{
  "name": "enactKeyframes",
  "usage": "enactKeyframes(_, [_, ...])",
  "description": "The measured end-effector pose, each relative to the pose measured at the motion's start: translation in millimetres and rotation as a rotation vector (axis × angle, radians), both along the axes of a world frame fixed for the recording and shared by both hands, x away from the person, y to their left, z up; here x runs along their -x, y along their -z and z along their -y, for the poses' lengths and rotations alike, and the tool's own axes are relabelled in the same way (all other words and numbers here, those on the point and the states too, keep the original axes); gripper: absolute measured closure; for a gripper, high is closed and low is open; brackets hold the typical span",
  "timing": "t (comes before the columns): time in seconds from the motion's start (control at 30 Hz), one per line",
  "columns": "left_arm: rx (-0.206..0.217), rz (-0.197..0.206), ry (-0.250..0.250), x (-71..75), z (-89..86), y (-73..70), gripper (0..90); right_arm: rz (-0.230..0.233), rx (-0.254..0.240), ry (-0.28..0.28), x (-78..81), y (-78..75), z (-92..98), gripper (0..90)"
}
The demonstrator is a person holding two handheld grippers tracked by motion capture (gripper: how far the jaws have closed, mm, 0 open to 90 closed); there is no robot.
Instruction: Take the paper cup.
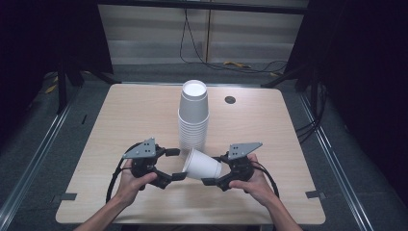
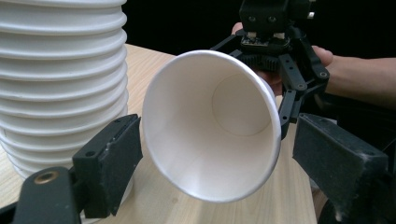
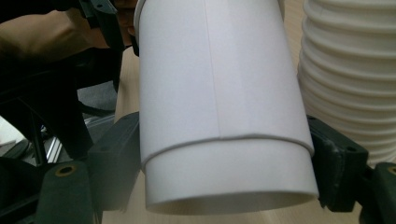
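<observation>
A tall stack of white paper cups (image 1: 193, 115) (image 2: 60, 70) (image 3: 350, 70) stands mid-table. In front of it a single white paper cup (image 1: 202, 166) (image 2: 210, 126) (image 3: 219, 93) is held on its side just above the table, mouth toward the left. My right gripper (image 1: 215, 169) (image 3: 219, 172) is shut on the cup's base end, one jaw on each side. My left gripper (image 1: 176, 164) (image 2: 205, 168) is open, its jaws flanking the cup's rim with small gaps. The left gripper view looks into the empty cup, with the right gripper (image 2: 275, 42) behind it.
The light wooden table (image 1: 120, 120) has a round black cable hole (image 1: 230, 100) at the back right of the stack. Cables (image 1: 231, 62) lie on the floor beyond the far edge. Dark stands and curtains flank the table.
</observation>
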State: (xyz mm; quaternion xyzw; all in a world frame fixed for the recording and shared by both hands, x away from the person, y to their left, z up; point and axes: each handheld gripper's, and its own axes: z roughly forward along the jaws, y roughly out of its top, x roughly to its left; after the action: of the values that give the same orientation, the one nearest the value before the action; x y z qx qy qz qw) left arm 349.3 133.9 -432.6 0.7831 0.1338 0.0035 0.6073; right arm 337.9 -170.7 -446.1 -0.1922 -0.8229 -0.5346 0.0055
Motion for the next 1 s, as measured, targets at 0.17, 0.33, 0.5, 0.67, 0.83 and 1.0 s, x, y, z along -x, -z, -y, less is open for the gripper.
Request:
enactKeyframes(0.17, [0.011, -0.009, -0.004, -0.8, -0.6, -0.1, 15.3, 0.009, -0.024, 0.003, 1.0, 0.5, -1.3, 22.1])
enactKeyframes(0.33, [0.002, 0.001, -0.037, 0.1, 1.3, -0.4, 13.9, 0.008, -0.066, -0.005, 1.2, 0.0, -1.5, 22.2])
enactKeyframes(0.5, [0.004, 0.001, -0.027, -0.8, 3.1, 0.6, 9.9, 0.017, -0.085, -0.014, 2.5, -1.1, -1.8, 22.3])
enactKeyframes(0.67, [-0.001, -0.017, -0.038, -2.2, 4.9, 3.6, 0.0, 0.019, -0.09, -0.019, 3.2, -0.8, -3.5, 22.4])
enactKeyframes(0.83, [0.009, -0.033, -0.02, -1.4, 9.6, 4.0, 0.0, 0.019, -0.1, -0.032, 3.7, -0.5, -6.0, 22.4])
enactKeyframes(1.0, [0.001, -0.039, 0.011, -1.4, 12.5, 5.1, 0.0, 0.018, -0.103, -0.048, 4.9, -0.7, -8.3, 22.5])
